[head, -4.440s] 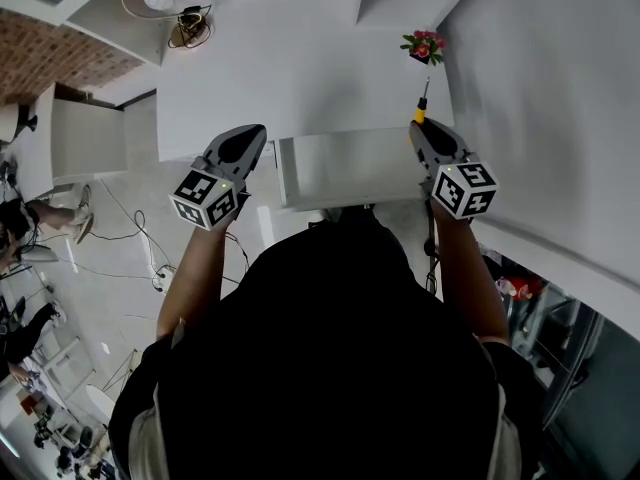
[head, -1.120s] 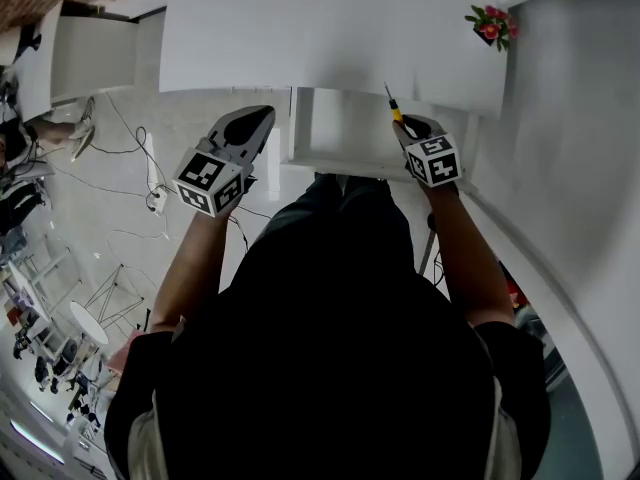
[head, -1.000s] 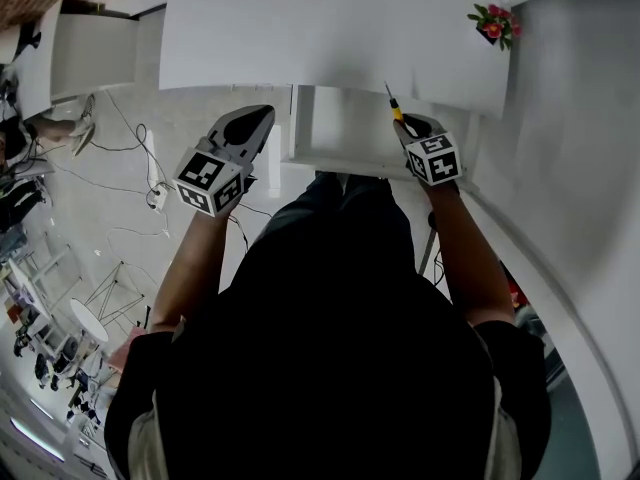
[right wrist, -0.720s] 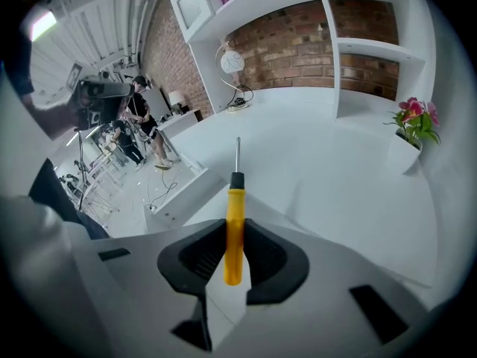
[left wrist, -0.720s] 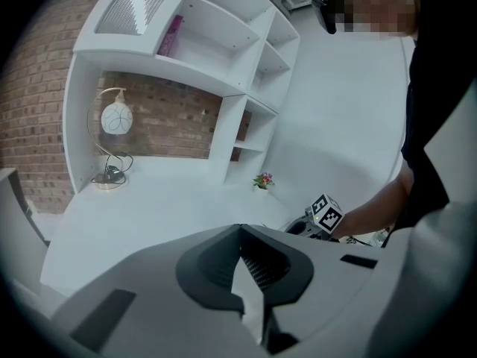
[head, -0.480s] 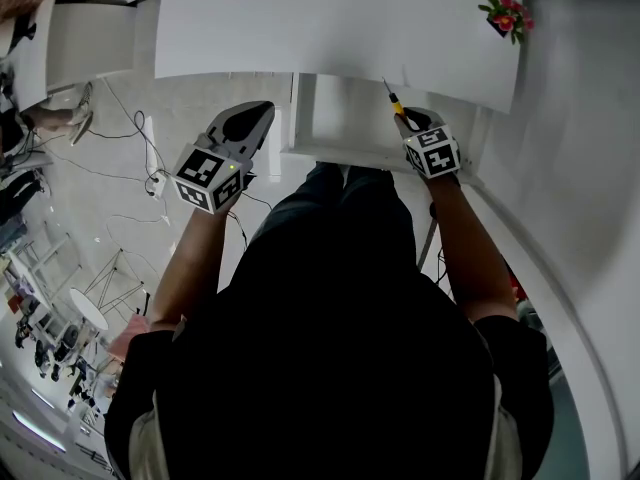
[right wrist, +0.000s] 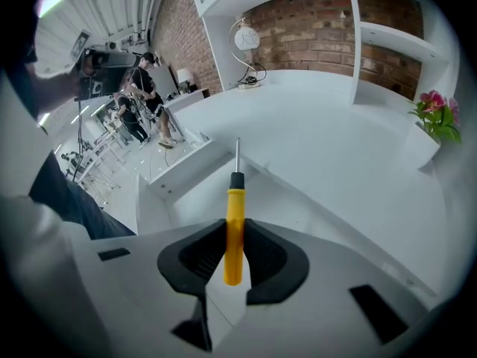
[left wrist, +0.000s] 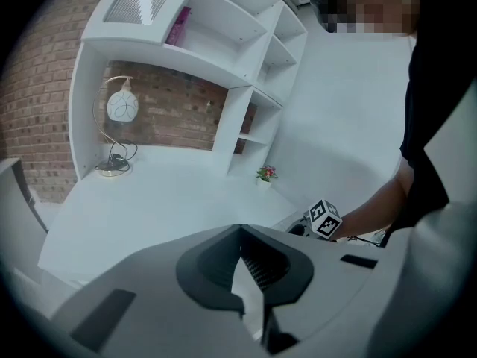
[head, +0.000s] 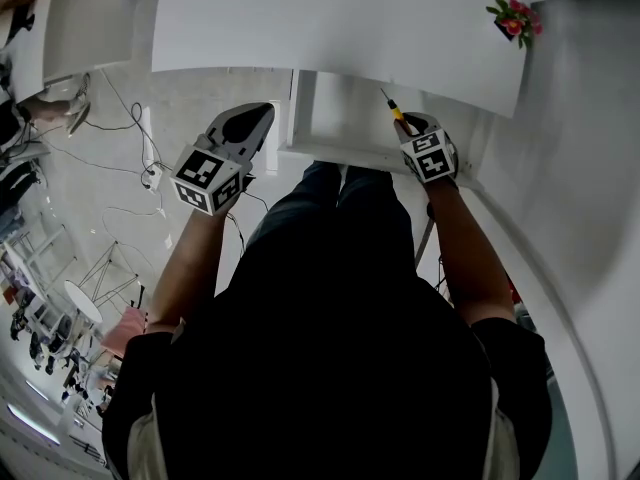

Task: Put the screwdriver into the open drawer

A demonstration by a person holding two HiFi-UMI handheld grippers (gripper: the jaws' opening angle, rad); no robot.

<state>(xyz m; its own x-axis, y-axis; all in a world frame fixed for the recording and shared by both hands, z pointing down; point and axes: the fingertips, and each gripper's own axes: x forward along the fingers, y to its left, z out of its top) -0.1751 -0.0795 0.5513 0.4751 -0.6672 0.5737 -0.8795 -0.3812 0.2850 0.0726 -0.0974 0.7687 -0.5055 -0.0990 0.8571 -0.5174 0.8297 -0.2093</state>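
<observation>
**A:** What surrounds the open drawer (head: pixel 345 128)?

**B:** It juts out under the white counter (head: pixel 330 18). A potted flower (head: pixel 515 20) stands at the counter's far right corner. A lamp (left wrist: pixel 119 110) sits well to the left, below the shelves (left wrist: pixel 246 43).

**A:** And the grippers?

**B:** The right gripper (right wrist: pixel 233 233) hangs over the drawer's right front corner. Its fingers (right wrist: pixel 195 256) are clamped on the yellow handle of the screwdriver (right wrist: pixel 234 207), whose shaft points toward the counter's edge. The left gripper (left wrist: pixel 240 228) is over the floor (head: pixel 200 88) just left of the drawer, fingers pressed together, empty.

**A:** Room to move?

**B:** The drawer's bare white inside lies open below the tip.
</observation>
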